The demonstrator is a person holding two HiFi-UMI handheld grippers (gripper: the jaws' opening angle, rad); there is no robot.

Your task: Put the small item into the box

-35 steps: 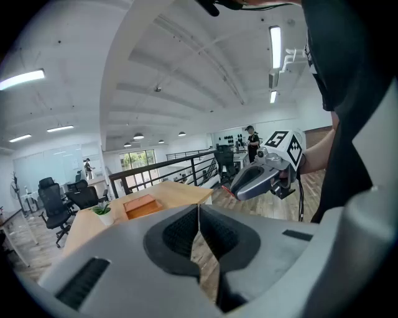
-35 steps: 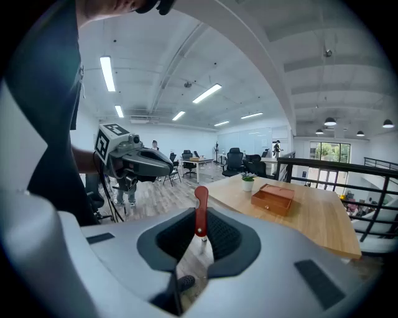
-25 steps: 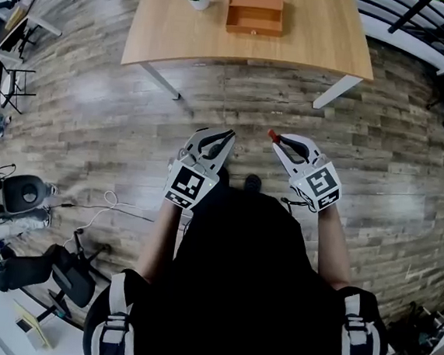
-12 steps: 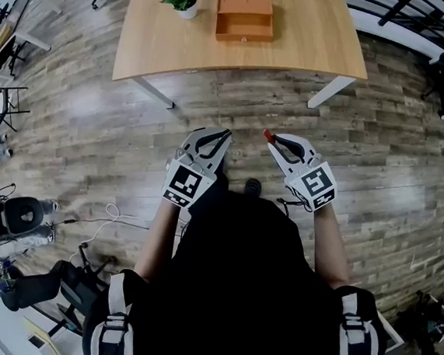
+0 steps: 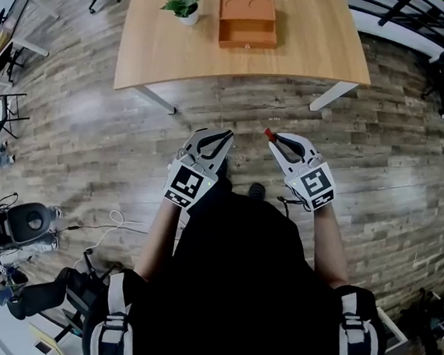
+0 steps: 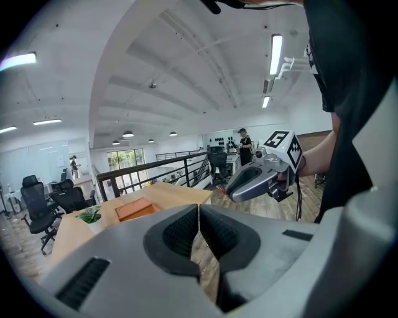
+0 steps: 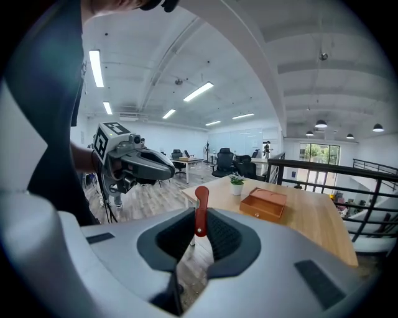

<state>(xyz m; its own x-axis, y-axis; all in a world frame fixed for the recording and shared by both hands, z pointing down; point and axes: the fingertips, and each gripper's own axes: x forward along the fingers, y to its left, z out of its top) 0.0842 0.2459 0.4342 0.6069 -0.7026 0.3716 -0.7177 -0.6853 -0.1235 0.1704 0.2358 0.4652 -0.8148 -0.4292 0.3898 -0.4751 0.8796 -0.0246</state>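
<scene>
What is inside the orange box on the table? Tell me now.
From the head view the orange box on the table shows only a bare orange floor inside its rim. The front with the small knob is shut; anything behind it is hidden.

Your left gripper [image 5: 227,136] and right gripper [image 5: 276,141] are white and grey, each with a black-and-white square marker. The small item [image 5: 269,133] is red. On the pale wood table [image 5: 321,42], the box [image 5: 248,22] is orange-brown and the plant [image 5: 182,3] beside it is green, in a white pot. Around the table, the floor [image 5: 94,121] shows grey-brown planks.
</scene>
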